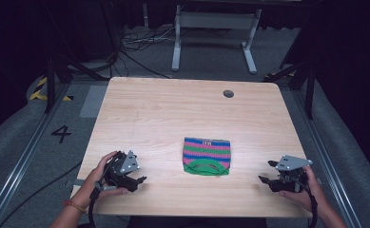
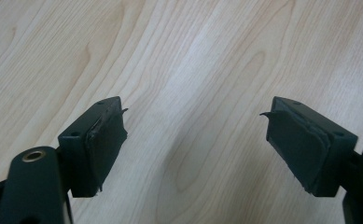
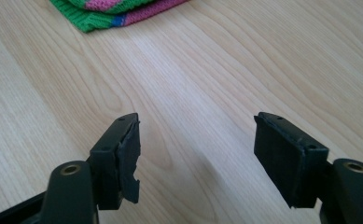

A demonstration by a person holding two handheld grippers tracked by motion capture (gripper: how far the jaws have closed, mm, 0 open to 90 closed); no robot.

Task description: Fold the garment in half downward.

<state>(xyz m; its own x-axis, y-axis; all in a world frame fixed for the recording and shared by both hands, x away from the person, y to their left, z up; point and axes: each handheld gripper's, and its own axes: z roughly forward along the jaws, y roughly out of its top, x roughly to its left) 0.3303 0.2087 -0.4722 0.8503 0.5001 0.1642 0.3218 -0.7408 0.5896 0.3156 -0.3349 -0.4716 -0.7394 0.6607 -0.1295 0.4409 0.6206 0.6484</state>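
A folded knitted cloth (image 1: 207, 156) with pink, blue and green stripes lies flat on the wooden table (image 1: 173, 109), near its front middle. My left gripper (image 1: 138, 182) rests low over the table's front left, a hand's width left of the cloth, its jaws open with bare wood between them (image 2: 195, 135). My right gripper (image 1: 267, 172) sits at the front right, pointing toward the cloth, jaws open and empty (image 3: 195, 149). In the right gripper view the cloth's green edge (image 3: 109, 11) lies well ahead of the fingertips.
A small round grey hole (image 1: 228, 93) marks the table's far right. Beyond the far edge stand a white metal frame (image 1: 213, 33) and loose cables on the floor. A floor marking "4" (image 1: 61, 133) lies left of the table.
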